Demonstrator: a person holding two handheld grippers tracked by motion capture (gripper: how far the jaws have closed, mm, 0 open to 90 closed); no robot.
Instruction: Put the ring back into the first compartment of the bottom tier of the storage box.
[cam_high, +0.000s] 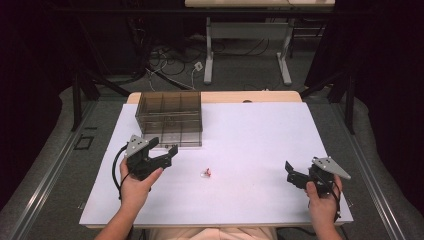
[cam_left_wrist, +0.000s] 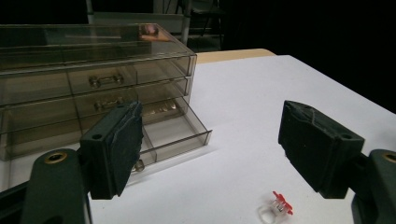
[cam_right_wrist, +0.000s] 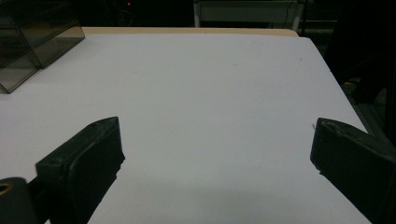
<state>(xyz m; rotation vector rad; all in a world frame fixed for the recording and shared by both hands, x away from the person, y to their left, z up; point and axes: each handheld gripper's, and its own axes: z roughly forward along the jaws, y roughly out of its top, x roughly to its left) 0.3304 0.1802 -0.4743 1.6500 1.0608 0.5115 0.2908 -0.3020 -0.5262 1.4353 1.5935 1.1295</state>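
Clear plastic clip (cam_high: 206, 173) is lying loose right of the spread, empty left gripper (cam_high: 165, 152); it is risking skidding under a hasty pinch, right gripper (cam_high: 292, 175) idling spread too.

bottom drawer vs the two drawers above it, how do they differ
The bottom drawer is pulled out over the white table; the top drawer and middle drawer sit pushed in. The bottom one's dividers show from above; the others show only their fronts and handles. All are smoky clear plastic.
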